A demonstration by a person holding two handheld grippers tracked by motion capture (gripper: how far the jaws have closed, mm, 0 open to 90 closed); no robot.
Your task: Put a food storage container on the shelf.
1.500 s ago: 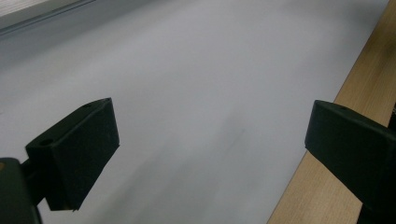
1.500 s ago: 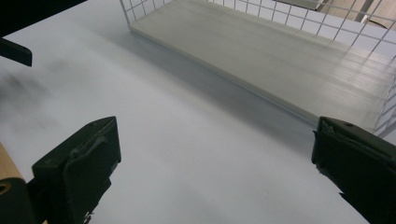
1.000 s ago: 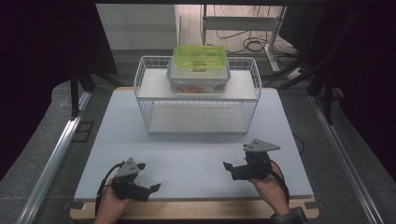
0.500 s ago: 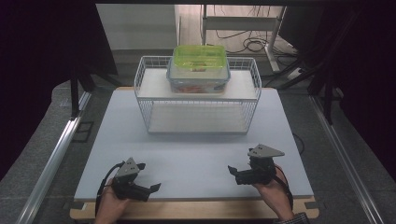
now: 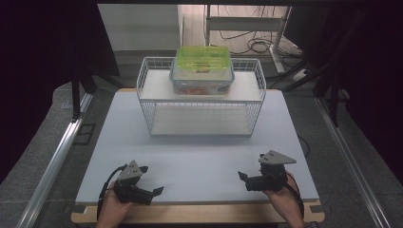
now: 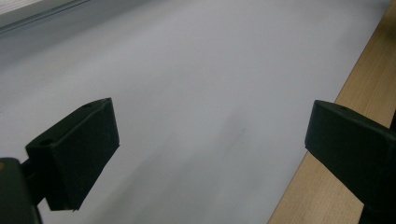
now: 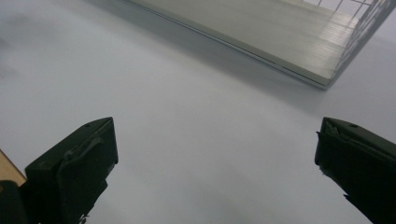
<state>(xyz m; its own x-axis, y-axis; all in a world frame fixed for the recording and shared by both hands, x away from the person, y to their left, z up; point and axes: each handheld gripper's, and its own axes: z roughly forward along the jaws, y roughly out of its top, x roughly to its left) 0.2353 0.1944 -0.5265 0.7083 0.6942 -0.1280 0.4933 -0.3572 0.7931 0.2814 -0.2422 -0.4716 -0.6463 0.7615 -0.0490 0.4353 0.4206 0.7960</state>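
White board covers the bench [image 5: 199, 156], with bare wood showing along its near edge. At the far side stands a wire basket rack [image 5: 202, 97], its long axis running left to right across the bench, with a pale shelf on top and a second board at its base. On the top shelf sits the lidded box [image 5: 203, 69], clear-walled with a lime-green lid; it is set right of the shelf's middle, long axis also left to right, lid up. Something orange and green lies inside, though the high view is too coarse to say what.

The left hand-held gripper [image 5: 151, 192] and the right hand-held gripper [image 5: 243, 179] rest low at the near edge, well apart from each other and from the rack. Each has its jaws spread wide with nothing between them; the two gripper views show bare board [image 6: 196, 93] in the gaps, and the right gripper view takes in the rack's base board [image 7: 261, 32].

This looks like the start: nothing is grasped and the reach has not begun. The next move likely calls for both hands to travel forward and rise to shelf height, one to each short end of the box, since the lid looks too broad for one jaw span.
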